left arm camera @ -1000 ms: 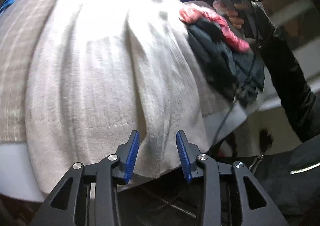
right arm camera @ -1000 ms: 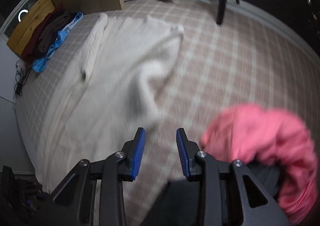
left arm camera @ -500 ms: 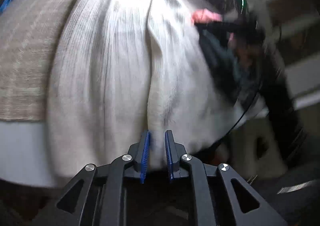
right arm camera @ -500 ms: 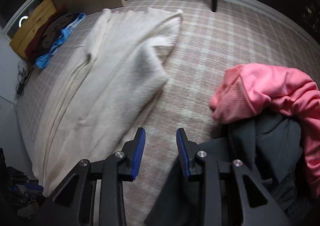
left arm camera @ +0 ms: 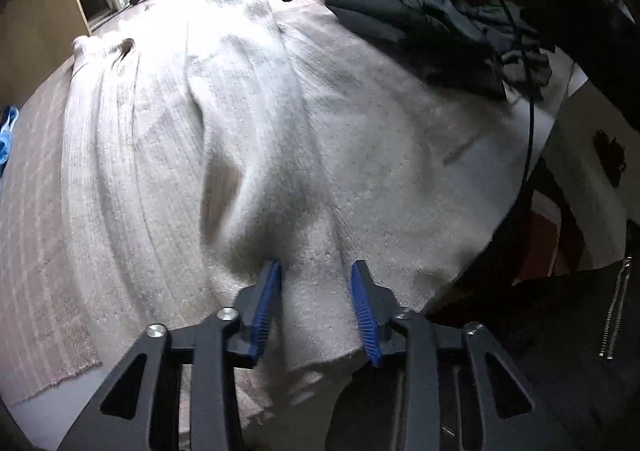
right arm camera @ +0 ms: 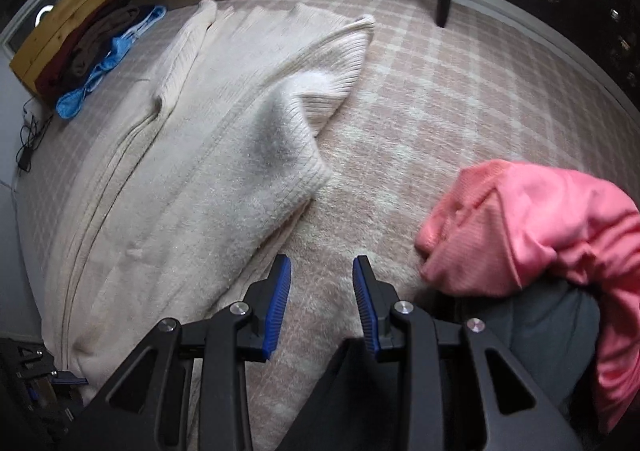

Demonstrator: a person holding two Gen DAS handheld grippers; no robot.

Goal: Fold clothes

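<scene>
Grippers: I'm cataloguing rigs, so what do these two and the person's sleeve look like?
Both the left gripper and right gripper have black angular arms with silver screws and ribbed blue pads. A black cable hangs by the person's black sleeve.

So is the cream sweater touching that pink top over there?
Apart. The right wrist view shows a wide strip of bare checked bedspread lying between the cream sweater and the pink top.
</scene>
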